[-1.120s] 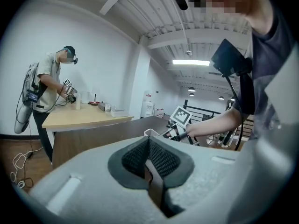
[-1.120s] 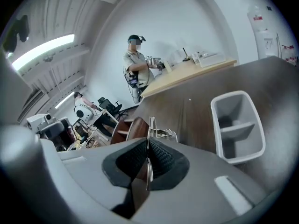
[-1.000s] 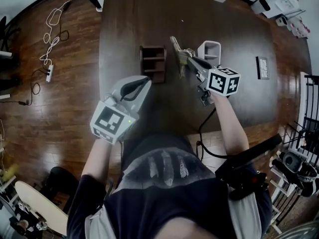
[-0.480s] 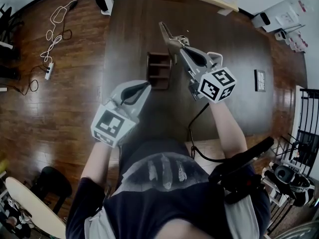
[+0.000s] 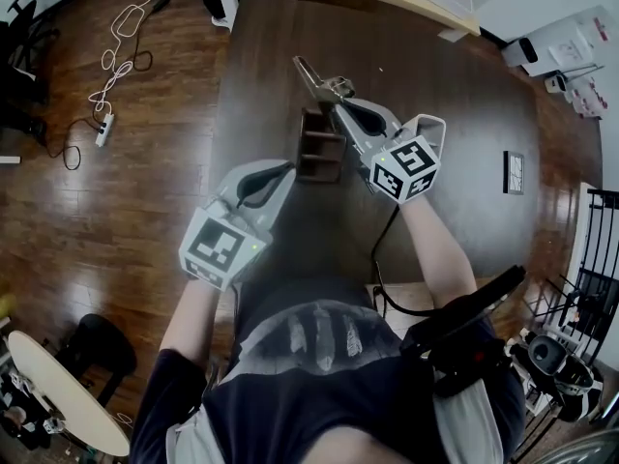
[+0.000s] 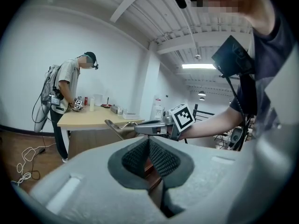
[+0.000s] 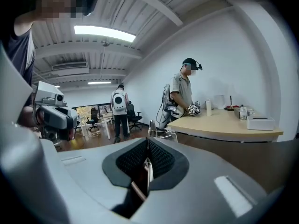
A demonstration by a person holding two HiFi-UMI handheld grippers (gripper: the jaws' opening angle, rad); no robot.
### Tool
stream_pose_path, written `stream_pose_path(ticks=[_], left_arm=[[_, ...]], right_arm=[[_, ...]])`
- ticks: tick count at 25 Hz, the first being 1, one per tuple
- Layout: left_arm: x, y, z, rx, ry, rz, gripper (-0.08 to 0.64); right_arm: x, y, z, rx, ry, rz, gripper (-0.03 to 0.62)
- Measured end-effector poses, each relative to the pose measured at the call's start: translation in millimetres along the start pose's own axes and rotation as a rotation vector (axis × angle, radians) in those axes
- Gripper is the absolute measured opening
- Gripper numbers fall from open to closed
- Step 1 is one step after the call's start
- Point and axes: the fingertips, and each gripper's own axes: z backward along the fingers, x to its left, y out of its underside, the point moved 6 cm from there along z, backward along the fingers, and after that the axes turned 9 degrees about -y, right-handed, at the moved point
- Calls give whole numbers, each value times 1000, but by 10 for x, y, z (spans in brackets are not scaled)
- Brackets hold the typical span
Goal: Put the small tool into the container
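Right gripper (image 7: 147, 146): jaws shut tight on the small tool (image 7: 147, 166). A thin shiny metal bit is pinched btw the black pads. The rest of the tool pokes out past the jaw tips & points away from the person.

In the head view the container (image 5: 319, 153), a dark brown box w/ slots, is just under those jaws & a bit nearer to the person. The tool is not in it. Its free end hangs past the far end of the box. Can't tell how high up it is.

To the right of the right jaws, half hidden by that gripper's marker cube (image 5: 401, 167), stands a white cup (image 5: 432, 126).

Left gripper (image 6: 149, 148): jaws are together w/ nothing btw the pads. Their tips point at the near left side of the container, just beside it. Can't tell if they touch. From these jaws, the right gripper & the tool show just ahead.

All this sits on a dark wood desk (image 5: 464, 95). Far right of the right jaws, a small dark flat thing (image 5: 513, 172) lies on it.

Way left of both jaws, a white cord & power strip (image 5: 102, 129) lie on the wood floor (image 5: 145, 191). Past the desk, another person (image 6: 70, 92) stands at a pale desk (image 6: 93, 118).
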Motion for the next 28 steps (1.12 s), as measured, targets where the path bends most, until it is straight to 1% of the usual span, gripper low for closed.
stream_pose_path(ticks=[5,8,10,15,18,21,28], left_arm=[[-13,1,-27,8,-7,4,-6],[-24,41,-45,19,2,1,-6],[5,72,-30,21,11,-1,-6],[-24,74,18,16,20,-5,-6],[-56,71,45,18,22,-9,-6],[-51,71,67,16,19,-13,-6],[-48,74,161,5,10,-15,-6]], right_arm=[[-16,191,38,51,13,27,11],[25,271,107,43,45,28,11],[85,316,71,46,62,45,11],[245,473,18,127,51,132,12],[311,571,12,184,42,162,14],[326,677,0,233,39,169,15],[317,690,-1,272,71,157,19]])
